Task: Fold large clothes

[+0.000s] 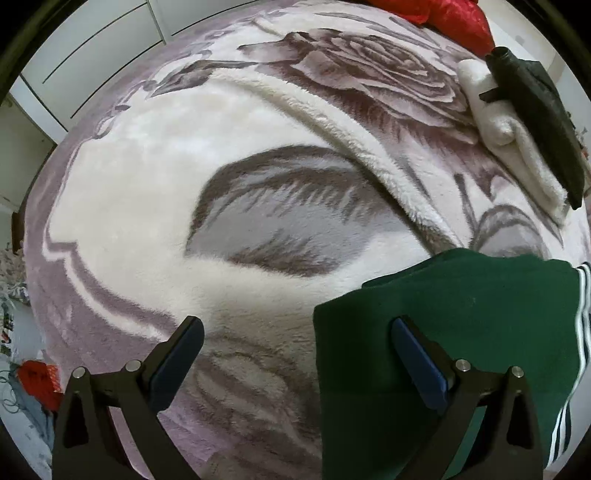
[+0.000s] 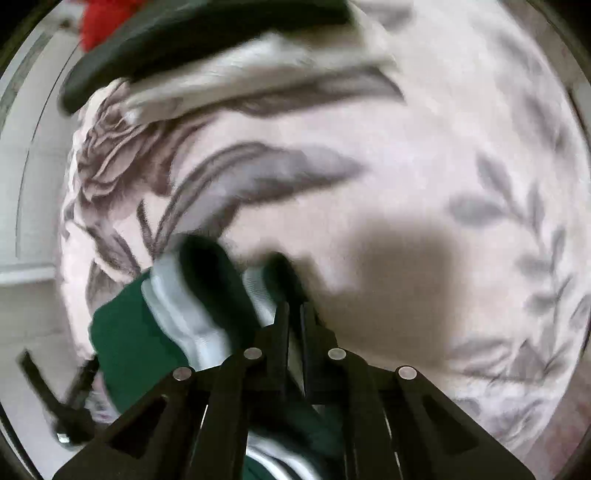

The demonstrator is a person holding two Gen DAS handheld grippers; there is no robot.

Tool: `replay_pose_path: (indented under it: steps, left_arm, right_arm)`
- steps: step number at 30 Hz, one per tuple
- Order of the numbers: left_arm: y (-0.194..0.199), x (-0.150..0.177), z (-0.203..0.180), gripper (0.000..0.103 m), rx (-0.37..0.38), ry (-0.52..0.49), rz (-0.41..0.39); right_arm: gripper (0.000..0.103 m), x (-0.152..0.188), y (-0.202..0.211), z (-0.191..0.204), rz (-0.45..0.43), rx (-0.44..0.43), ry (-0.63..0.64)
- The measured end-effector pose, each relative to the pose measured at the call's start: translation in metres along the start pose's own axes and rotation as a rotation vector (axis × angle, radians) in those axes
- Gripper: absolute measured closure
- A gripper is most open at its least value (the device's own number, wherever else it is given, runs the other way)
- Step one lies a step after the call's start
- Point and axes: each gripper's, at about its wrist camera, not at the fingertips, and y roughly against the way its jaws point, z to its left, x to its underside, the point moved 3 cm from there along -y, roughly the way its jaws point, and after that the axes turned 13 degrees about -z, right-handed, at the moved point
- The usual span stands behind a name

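A dark green garment (image 1: 461, 332) with white side stripes (image 1: 580, 332) lies on the floral plush blanket (image 1: 147, 184) at the lower right of the left wrist view. My left gripper (image 1: 295, 326) hangs open over it, one finger above the green cloth's left edge and the other above bare blanket. In the blurred right wrist view, the same green garment (image 2: 125, 332) bunches up with its white stripes (image 2: 184, 306). My right gripper (image 2: 293, 306) is shut, with a fold of the green cloth pinched between its fingertips.
A folded white towel (image 1: 517, 155) with a dark folded garment (image 1: 535, 118) on it lies at the blanket's far right. A red cushion (image 1: 450, 18) lies beyond them. White cabinet doors (image 1: 92, 55) stand past the bed's far left edge.
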Motion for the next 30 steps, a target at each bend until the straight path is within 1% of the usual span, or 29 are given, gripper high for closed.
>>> replay_pose_path:
  steps: [1,3,4,5,6,7,8,9,11,12,13,15,16,18,20,21,22,24,25,26,28,30]
  left_arm:
    - [0.003,0.001,0.002,0.000,0.002,0.004,-0.002]
    - [0.015,0.002,0.007,0.000,-0.007,0.015,-0.015]
    - [0.021,0.004,0.009,0.000,-0.007,0.020,-0.025]
    - [0.028,0.006,0.011,0.000,-0.008,0.022,-0.035]
    - [0.037,0.009,0.013,0.000,-0.017,0.020,-0.047]
    - [0.047,0.013,0.015,0.000,-0.027,0.020,-0.061]
    - [0.056,0.019,0.017,0.000,-0.032,0.027,-0.070]
    - [0.062,0.025,0.018,0.000,-0.036,0.034,-0.068]
    - [0.068,0.037,0.018,0.000,-0.041,0.048,-0.053]
    - [0.071,0.047,0.016,0.000,-0.033,0.063,-0.040]
    - [0.071,0.054,0.013,0.000,-0.029,0.067,-0.031]
    - [0.069,0.067,0.003,0.000,-0.023,0.054,-0.005]
    - [0.066,0.075,-0.004,0.000,-0.022,0.036,0.012]
    - [0.063,0.086,-0.014,0.000,-0.020,0.011,0.024]
    - [0.064,0.087,-0.019,0.000,0.015,0.030,0.010]
    - [0.064,0.086,-0.022,0.000,0.032,0.036,0.004]
    - [0.064,0.085,-0.025,0.000,0.038,0.034,0.002]
    - [0.062,0.083,-0.031,0.000,0.035,0.015,0.002]
    - [0.061,0.081,-0.034,0.000,0.028,0.002,0.001]
    - [0.061,0.079,-0.035,0.000,0.024,-0.011,-0.001]
    - [0.064,0.074,-0.032,0.000,0.016,-0.022,-0.013]
    - [0.066,0.070,-0.029,0.000,0.007,-0.021,-0.027]
  right_arm:
    - [0.096,0.004,0.010,-0.005,0.028,-0.063,-0.024]
    - [0.092,0.016,0.036,-0.007,0.061,-0.106,0.007]
    - [0.077,0.026,0.054,-0.008,0.060,-0.129,0.027]
    - [0.048,0.035,0.066,-0.008,0.058,-0.152,0.036]
    - [0.036,0.047,0.076,-0.007,0.060,-0.173,0.047]
    - [0.029,0.063,0.082,-0.010,0.077,-0.180,0.055]
    - [0.029,0.078,0.085,-0.015,0.100,-0.176,0.063]
    - [0.029,0.094,0.076,-0.018,0.142,-0.162,0.076]
    - [0.030,0.117,0.055,-0.028,0.193,-0.090,0.094]
    - [0.036,0.126,0.047,-0.029,0.196,-0.080,0.102]
    - [0.079,0.133,0.042,-0.028,0.183,-0.069,0.127]
    - [0.092,0.143,0.040,-0.020,0.139,-0.031,0.176]
    - [0.096,0.144,0.049,-0.018,0.100,-0.023,0.179]
    - [0.096,0.144,0.074,-0.019,0.027,-0.040,0.135]
    - [0.097,0.141,0.098,-0.027,-0.043,-0.037,0.089]
    - [0.097,0.138,0.105,-0.033,-0.068,-0.021,0.076]
    - [0.097,0.138,0.099,-0.041,-0.063,0.015,0.076]
    - [0.097,0.142,0.070,-0.056,0.002,0.064,0.060]
    - [0.096,0.143,0.054,-0.057,0.050,0.068,0.064]
    - [0.095,0.140,0.041,-0.056,0.112,0.060,0.074]
    - [0.091,0.126,0.043,-0.050,0.157,0.032,0.061]
    - [0.088,0.110,0.063,-0.041,0.138,-0.025,0.049]
